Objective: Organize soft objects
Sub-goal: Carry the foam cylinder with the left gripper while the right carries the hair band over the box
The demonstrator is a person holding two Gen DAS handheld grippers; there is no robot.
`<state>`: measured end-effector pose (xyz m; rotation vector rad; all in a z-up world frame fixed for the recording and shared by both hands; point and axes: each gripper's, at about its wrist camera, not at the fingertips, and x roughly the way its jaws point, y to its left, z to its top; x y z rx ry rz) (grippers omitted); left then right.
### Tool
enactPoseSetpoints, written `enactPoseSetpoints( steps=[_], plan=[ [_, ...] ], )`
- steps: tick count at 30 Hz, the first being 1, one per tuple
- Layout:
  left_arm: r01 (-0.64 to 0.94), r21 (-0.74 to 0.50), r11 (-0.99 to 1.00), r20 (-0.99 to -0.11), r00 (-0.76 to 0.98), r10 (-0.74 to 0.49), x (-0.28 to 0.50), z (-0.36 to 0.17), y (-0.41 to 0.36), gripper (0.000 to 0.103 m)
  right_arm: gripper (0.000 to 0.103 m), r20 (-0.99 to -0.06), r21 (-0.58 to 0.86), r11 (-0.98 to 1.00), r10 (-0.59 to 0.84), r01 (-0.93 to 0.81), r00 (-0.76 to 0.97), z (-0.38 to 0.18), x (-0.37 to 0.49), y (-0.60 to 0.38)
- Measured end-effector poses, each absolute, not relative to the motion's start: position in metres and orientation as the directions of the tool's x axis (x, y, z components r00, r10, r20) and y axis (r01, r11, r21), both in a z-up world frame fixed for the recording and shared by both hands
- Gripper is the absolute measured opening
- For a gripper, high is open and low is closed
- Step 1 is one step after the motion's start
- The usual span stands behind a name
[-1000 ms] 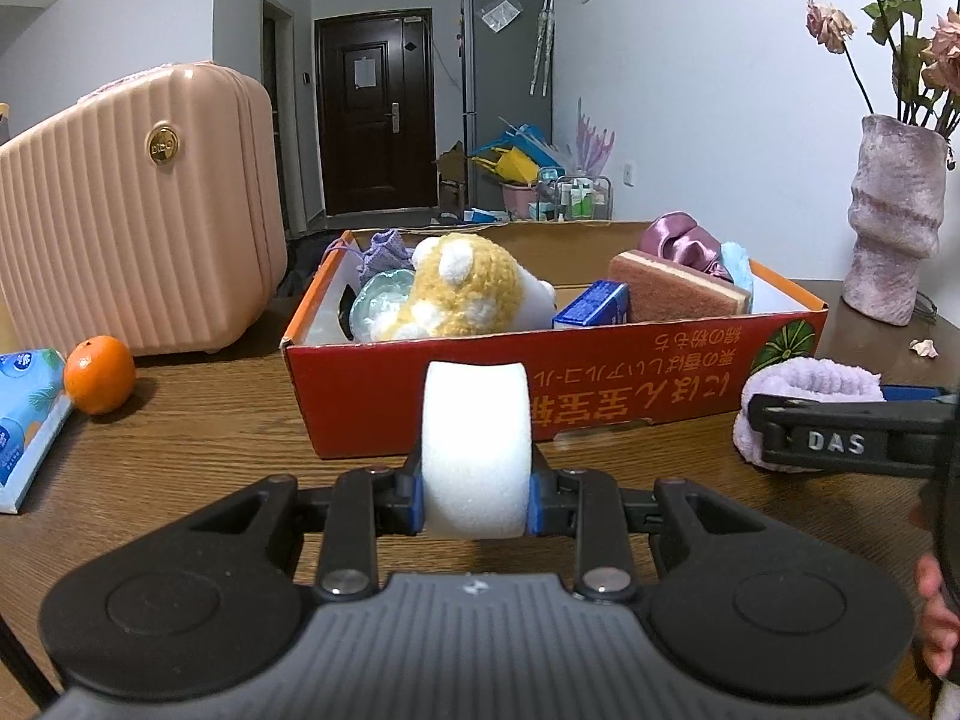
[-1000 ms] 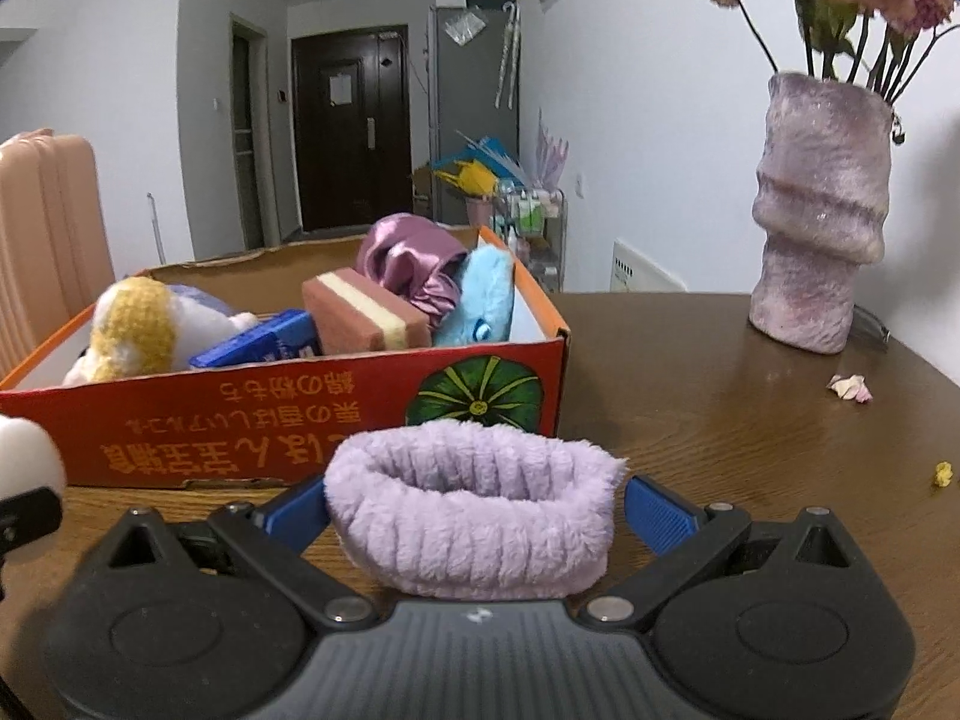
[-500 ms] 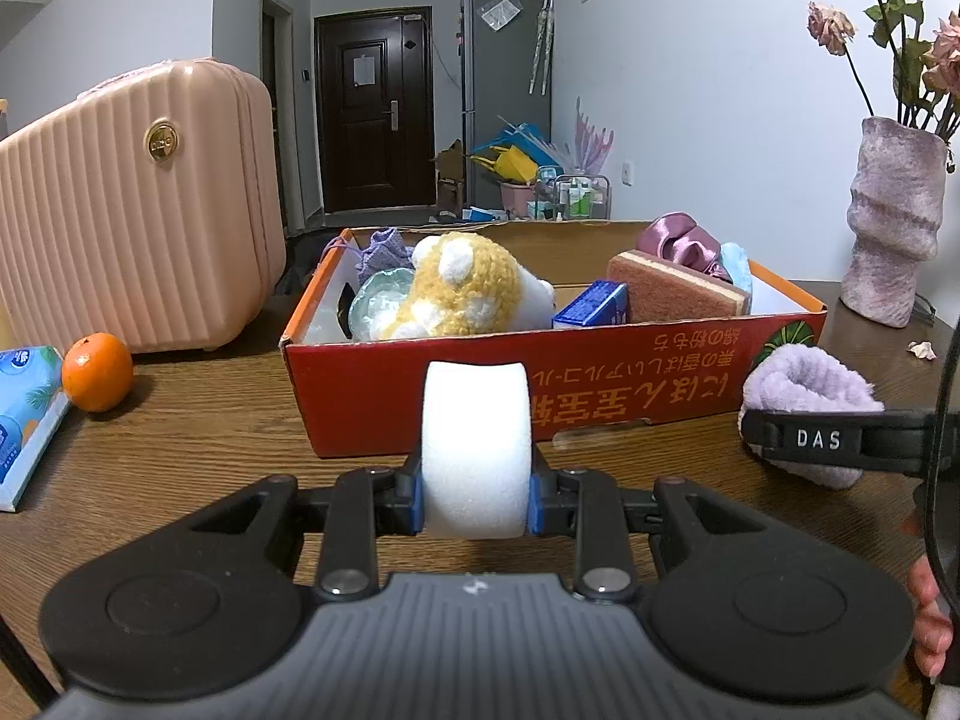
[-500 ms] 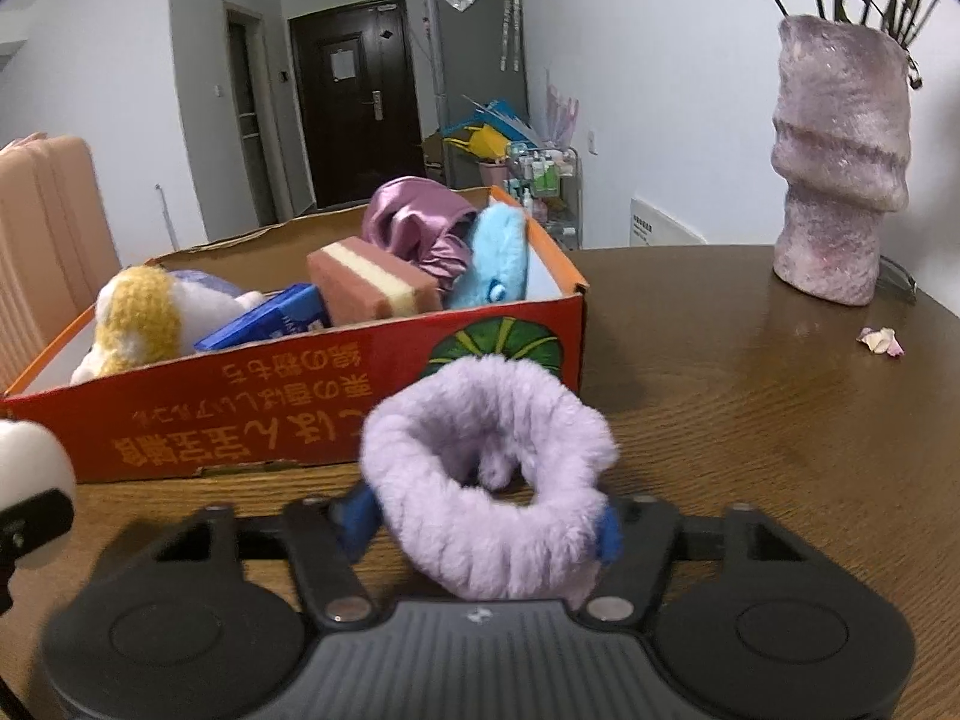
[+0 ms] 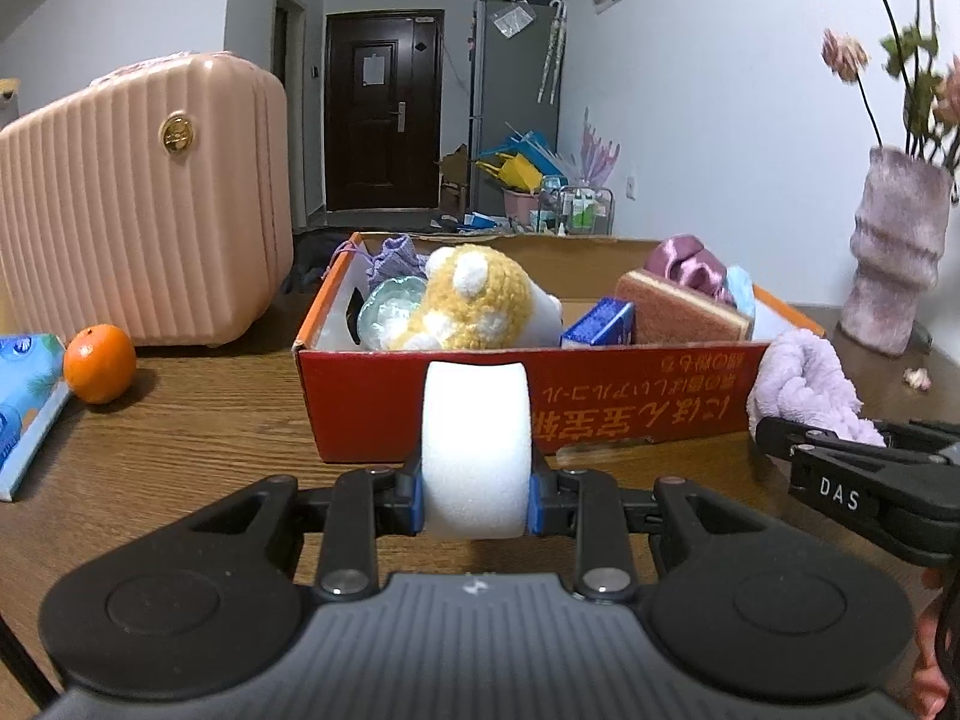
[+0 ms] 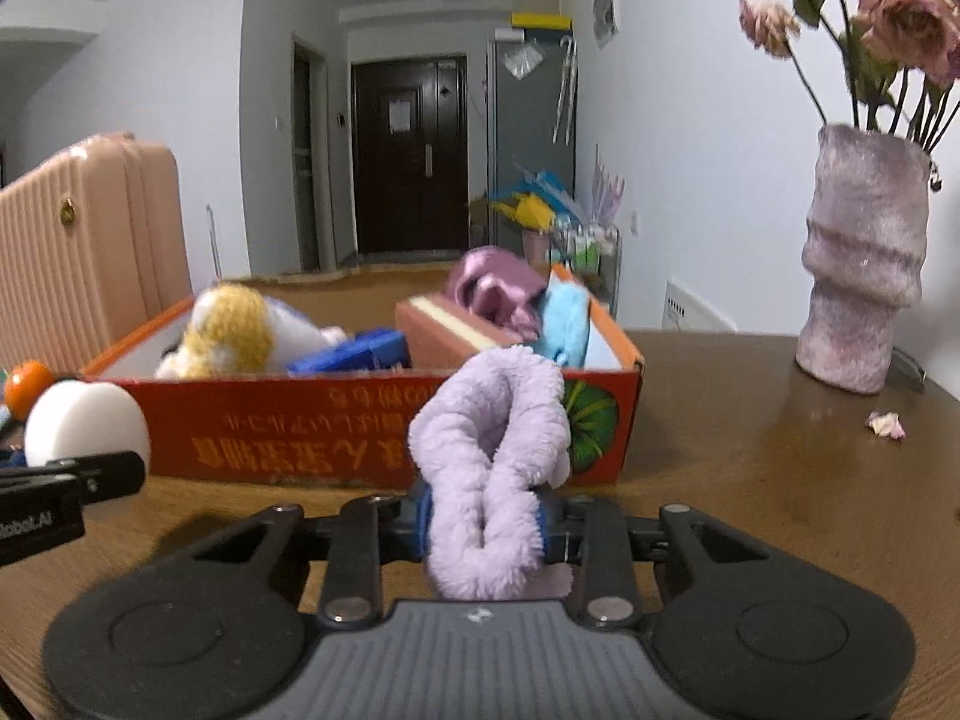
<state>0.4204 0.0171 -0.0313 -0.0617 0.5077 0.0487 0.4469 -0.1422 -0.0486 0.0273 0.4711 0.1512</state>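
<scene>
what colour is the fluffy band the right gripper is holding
Pale lilac. The band shows best in the right wrist view, pinched in the right gripper.

"DAS" is printed in white on the right gripper [image 5: 852,468]. "RobotAI", partly cut off, appears on the left gripper [image 6: 66,480]. Inverted yellow characters on the red box [image 5: 600,402] ahead are probably Japanese.

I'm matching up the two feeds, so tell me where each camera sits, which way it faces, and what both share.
Left wrist: sits behind the left tongs, shut on a white foam pad, facing the red cardboard box; the right tongs and fingertips show at its right edge.
Right wrist: sits behind the right tongs, shut on a fluffy lilac headband, facing the same box; the left tongs show at its left edge.
Shared: box, pink ribbed suitcase, mauve vase, orange fruit.
</scene>
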Motion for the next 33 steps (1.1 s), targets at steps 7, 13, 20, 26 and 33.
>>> enactPoseSetpoints(
  steps=[7, 13, 20, 26, 33],
  plan=[
    [-0.07, -0.081, 0.994, -0.438, 0.899, 0.027, 0.419, -0.018, 0.02, 0.029, 0.029, -0.32, 0.098, 0.984, 0.176, -0.152, 0.931, -0.03, 0.436, -0.145],
    [-0.083, -0.098, 0.992, -0.374, 0.927, 0.041, 0.43, -0.004, 0.017, 0.029, 0.029, -0.256, 0.099, 0.982, 0.18, -0.159, 0.95, -0.022, 0.443, -0.138],
    [-0.104, -0.124, 0.987, -0.312, 0.948, 0.061, 0.457, 0.008, 0.014, 0.029, 0.029, -0.213, 0.108, 0.98, 0.189, -0.169, 0.959, -0.018, 0.472, -0.128],
    [-0.115, -0.137, 0.984, -0.283, 0.956, 0.073, 0.484, 0.014, 0.01, 0.029, 0.029, -0.192, 0.098, 0.979, 0.195, -0.179, 0.962, -0.018, 0.5, -0.12],
    [-0.138, -0.139, 0.981, -0.258, 0.961, 0.099, 0.512, 0.016, 0.005, 0.03, 0.029, -0.159, 0.062, 0.977, 0.21, -0.203, 0.965, -0.015, 0.53, -0.11]
  ],
)
